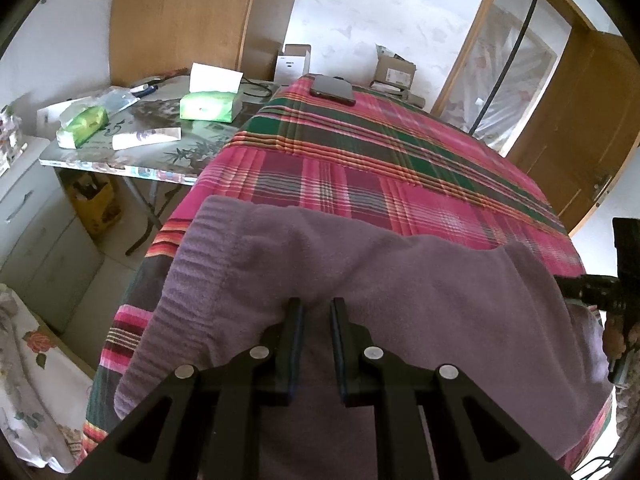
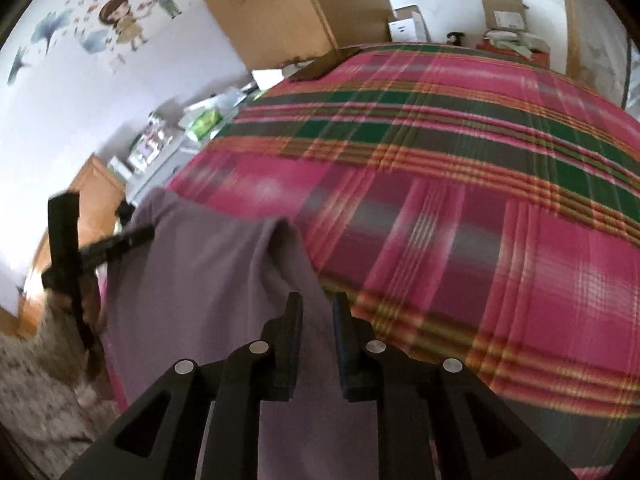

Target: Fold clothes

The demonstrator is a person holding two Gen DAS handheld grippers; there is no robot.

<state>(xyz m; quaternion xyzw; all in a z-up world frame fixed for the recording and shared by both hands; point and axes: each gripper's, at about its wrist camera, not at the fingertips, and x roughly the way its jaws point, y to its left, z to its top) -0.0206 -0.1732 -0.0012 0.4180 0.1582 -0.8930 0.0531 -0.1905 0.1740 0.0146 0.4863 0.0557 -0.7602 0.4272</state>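
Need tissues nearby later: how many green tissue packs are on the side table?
2: one green pack near the table's middle, another at its left end. Clutter may hide more.

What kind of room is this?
Probably a bedroom at home: a bed under a plaid cover, a wooden wardrobe, and cartoon stickers of children on the wall.

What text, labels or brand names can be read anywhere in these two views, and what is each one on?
None can be read.
White box by the wardrobe: dark marking, too small.
Cardboard box: pale label, print too small.
Green tissue pack: small mark, unreadable.
Flat white pack on the side table: printed pattern, no legible words.
Wall sticker: faint lettering above the cartoon figures, blurred.
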